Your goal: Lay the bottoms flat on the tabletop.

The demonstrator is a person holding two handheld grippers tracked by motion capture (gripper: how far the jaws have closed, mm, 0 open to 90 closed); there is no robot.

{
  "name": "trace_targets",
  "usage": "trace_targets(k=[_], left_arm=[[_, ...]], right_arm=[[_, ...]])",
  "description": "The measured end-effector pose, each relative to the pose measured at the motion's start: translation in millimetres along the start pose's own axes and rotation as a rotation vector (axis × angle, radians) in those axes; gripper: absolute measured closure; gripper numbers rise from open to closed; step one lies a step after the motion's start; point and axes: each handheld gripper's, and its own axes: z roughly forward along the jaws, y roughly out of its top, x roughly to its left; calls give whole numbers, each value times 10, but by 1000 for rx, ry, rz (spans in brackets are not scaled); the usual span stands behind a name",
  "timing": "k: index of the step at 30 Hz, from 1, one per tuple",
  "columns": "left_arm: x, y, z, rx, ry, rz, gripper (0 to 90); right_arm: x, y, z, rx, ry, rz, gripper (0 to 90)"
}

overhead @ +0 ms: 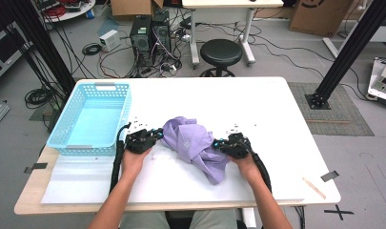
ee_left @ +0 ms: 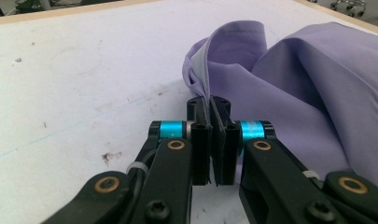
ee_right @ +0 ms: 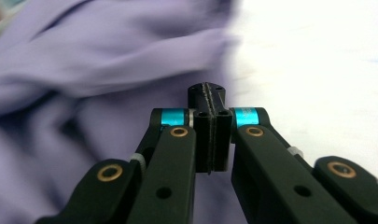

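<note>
Garment lying between my two tongs on the table

The crumpled garment is lying on the table between my left tongs and my right tongs; a basket is sitting just left of my left tongs, and a stool is standing beyond the table's far edge.

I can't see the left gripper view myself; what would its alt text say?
Two black tongs with blue bands are pinched shut on the edge of a crumpled lilac fabric garment, which lies on a scuffed white table top. The cloth rises in a fold just beyond the tips and spreads to the right.
</note>
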Motion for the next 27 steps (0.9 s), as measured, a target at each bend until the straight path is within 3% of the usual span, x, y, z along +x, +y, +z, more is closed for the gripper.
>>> trace_targets(k=[1, 3, 6, 8, 11, 14, 19, 21, 23, 25, 27], left_arm=[[-5, -3, -16, -2, -2, -5, 867], [-12, -6, -37, -3, -7, -6, 867], [-17, -14, -48, 4, -10, 8, 866], [-15, -16, -47, -7, -18, 5, 840], [-7, 3, -16, -19, -14, -20, 515], [-16, 54, 43, -23, -24, -3, 460], [-11, 165, 193, -5, -39, 1, 443], [-6, 180, 269, 0, -42, -8, 444], [-2, 181, 346, 40, -50, -20, 453], [-24, 167, 385, 64, -51, -8, 591], [-45, 157, 388, 83, -46, 14, 801]], right_arm=[[-49, 2, -31, -17, -15, 36, 900], [-97, -2, -56, -34, 0, 84, 899], [-18, 8, -9, -36, 27, 78, 534], [58, 13, 44, -31, 48, 29, 471], [133, 16, 131, 8, 59, -12, 403], [203, 47, 176, 44, 41, -57, 406], [285, 118, 231, 81, 72, -130, 401], [313, 141, 257, 104, 78, -177, 492], [327, 164, 252, 116, 60, -197, 732], [317, 178, 215, 115, 34, -207, 836], [296, 187, 159, 101, -2, -233, 848]])
